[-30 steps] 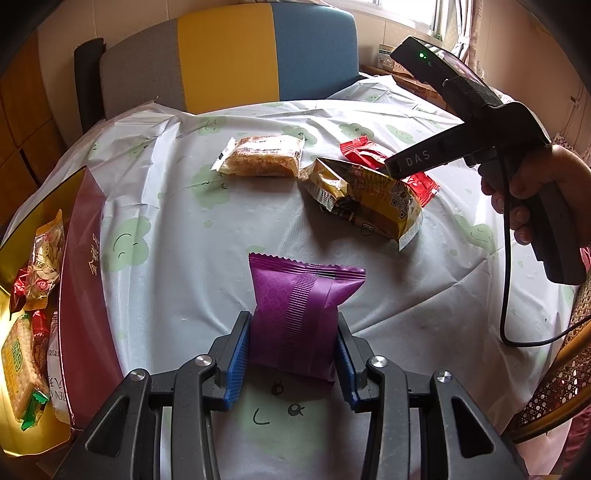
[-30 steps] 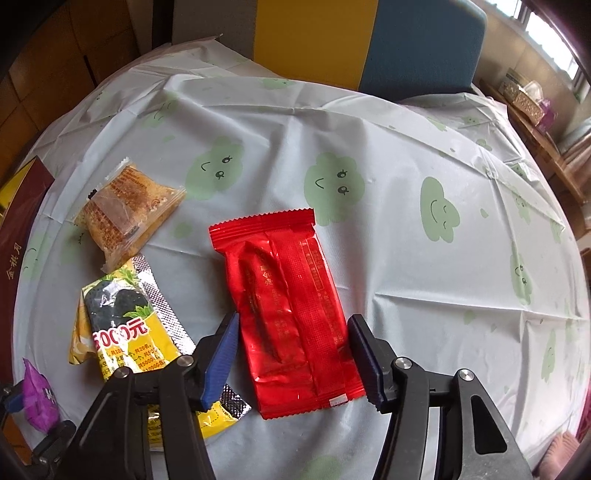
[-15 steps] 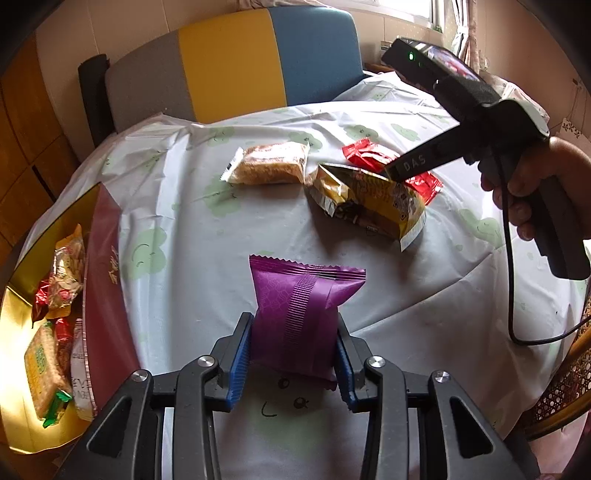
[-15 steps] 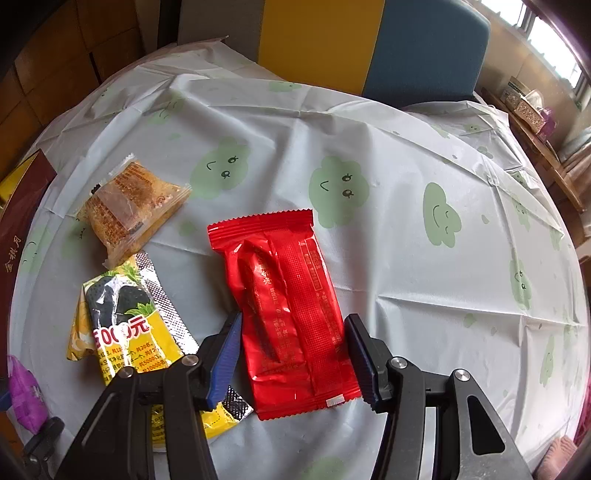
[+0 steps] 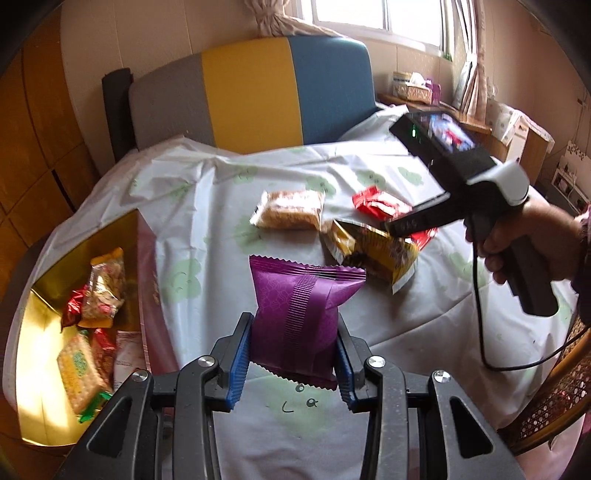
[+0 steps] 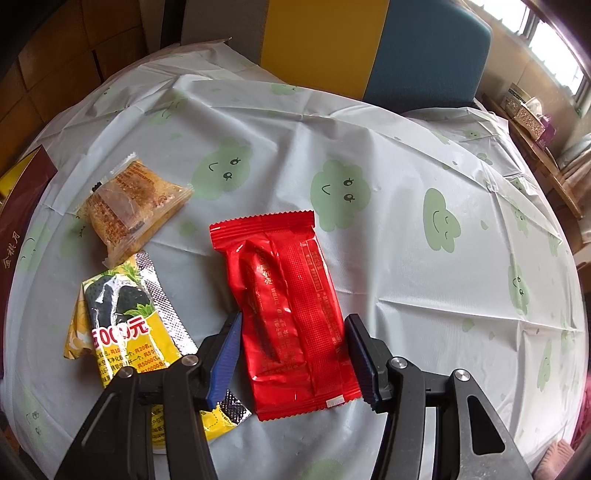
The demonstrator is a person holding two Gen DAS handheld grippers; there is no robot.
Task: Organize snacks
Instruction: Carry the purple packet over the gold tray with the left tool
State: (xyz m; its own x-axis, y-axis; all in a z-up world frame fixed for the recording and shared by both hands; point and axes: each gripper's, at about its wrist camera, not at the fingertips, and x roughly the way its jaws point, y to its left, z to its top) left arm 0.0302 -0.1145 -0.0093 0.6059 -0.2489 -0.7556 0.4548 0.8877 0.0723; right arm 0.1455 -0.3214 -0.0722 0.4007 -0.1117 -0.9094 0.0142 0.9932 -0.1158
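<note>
The left gripper (image 5: pixel 293 354) clamps a purple snack packet (image 5: pixel 300 317) between its blue pads, holding it upright above the tablecloth (image 5: pixel 207 206), with the gold box (image 5: pixel 48 325) of snacks off to its left. The right gripper (image 6: pixel 293 354) stands spread, straddling a red packet (image 6: pixel 288 314) that lies flat on the cloth, neither pad visibly touching it. Left of it lie a yellow packet (image 6: pixel 122 325) and a clear-wrapped cake (image 6: pixel 129 206).

1. A table (image 6: pixel 406 147) under a pale cloth printed with green smiling clouds.
2. A chair (image 5: pixel 255 96) with grey, yellow and blue panels behind it.
3. A tissue box (image 5: pixel 413 86) by the window (image 5: pixel 369 14).
4. A wicker chair (image 5: pixel 554 406) at the right.
</note>
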